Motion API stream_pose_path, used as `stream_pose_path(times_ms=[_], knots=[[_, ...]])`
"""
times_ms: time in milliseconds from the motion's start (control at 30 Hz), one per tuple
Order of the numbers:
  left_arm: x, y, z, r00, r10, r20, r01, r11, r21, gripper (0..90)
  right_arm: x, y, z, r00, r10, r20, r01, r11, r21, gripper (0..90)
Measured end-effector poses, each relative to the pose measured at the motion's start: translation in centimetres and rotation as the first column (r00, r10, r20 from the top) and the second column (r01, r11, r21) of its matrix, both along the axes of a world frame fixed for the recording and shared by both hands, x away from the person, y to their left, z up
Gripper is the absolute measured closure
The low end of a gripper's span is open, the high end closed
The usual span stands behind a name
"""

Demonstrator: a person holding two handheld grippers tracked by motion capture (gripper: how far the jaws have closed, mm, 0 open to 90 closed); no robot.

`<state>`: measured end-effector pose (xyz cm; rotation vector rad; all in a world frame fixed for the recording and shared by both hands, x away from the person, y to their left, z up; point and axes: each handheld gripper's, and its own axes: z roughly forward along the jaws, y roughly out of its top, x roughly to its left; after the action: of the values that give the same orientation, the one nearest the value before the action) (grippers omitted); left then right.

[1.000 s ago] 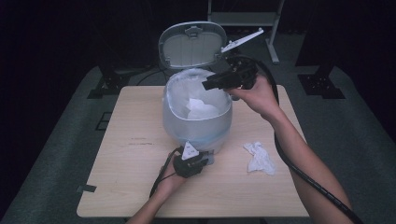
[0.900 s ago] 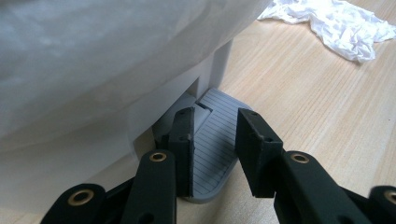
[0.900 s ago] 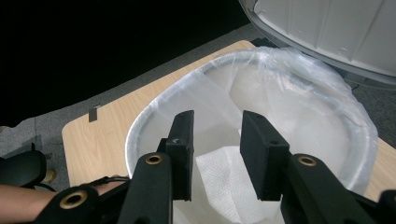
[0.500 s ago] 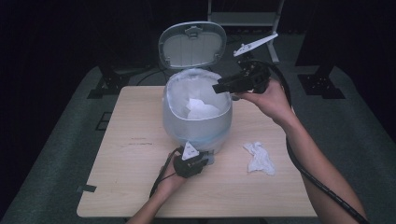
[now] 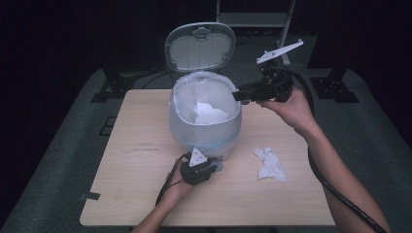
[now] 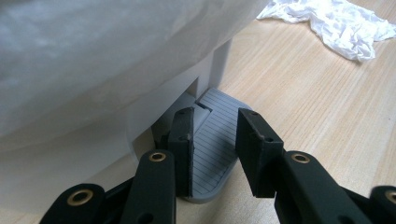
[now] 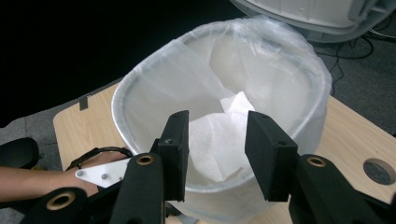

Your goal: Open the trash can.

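Crumpled tissue (image 5: 270,165) lies on the table (image 5: 126,194) right of the pedal bin (image 5: 206,127) — light, limp, best pinched at a raised fold; left gripper (image 6: 215,149), jaws apart, holds the pedal (image 6: 215,158) down — right gripper (image 7: 215,154) hovers parted, empty

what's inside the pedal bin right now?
The bin holds a clear plastic liner folded over its rim, with one crumpled white tissue lying in it. Whatever sits under that tissue, at the bottom, is hidden. Another tissue lies outside on the table.
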<state>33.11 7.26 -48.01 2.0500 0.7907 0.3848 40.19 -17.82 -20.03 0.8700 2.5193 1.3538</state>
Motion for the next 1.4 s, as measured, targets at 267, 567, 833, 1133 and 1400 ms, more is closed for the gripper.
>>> stream_pose_path(times_ms=[267, 567, 833, 1133, 1400], knots=[[0.0, 0.0, 0.0, 1.0, -0.002, -0.001, 0.002, 1.0, -0.004, 67.6, -0.5, -1.4, -0.3, 0.9999, -0.012, 0.0, 0.012, 0.9999, 0.001, 56.0], [0.0, 0.0, 0.0, 1.0, -0.002, 0.003, 0.002, 1.0, 0.003, 67.5, -0.9, -2.8, -1.3, 0.9996, -0.025, -0.015, 0.026, 0.9997, 0.003, 52.7], [0.0, 0.0, 0.0, 1.0, -0.006, 0.001, 0.006, 1.0, 0.001, 67.5, -1.3, -4.3, -1.8, 0.9986, -0.049, -0.018, 0.049, 0.9987, 0.012, 46.2], [0.1, 0.1, 0.0, 1.0, -0.009, -0.001, 0.009, 1.0, 0.002, 67.6, -2.0, -6.0, -2.5, 0.9955, -0.093, -0.018, 0.093, 0.9957, -0.007, 36.9], [0.1, 0.1, 0.0, 0.9999, -0.012, -0.003, 0.012, 0.9999, -0.002, 67.6, -2.6, -7.4, -3.5, 0.9918, -0.126, -0.022, 0.126, 0.9919, -0.013, 31.0]])
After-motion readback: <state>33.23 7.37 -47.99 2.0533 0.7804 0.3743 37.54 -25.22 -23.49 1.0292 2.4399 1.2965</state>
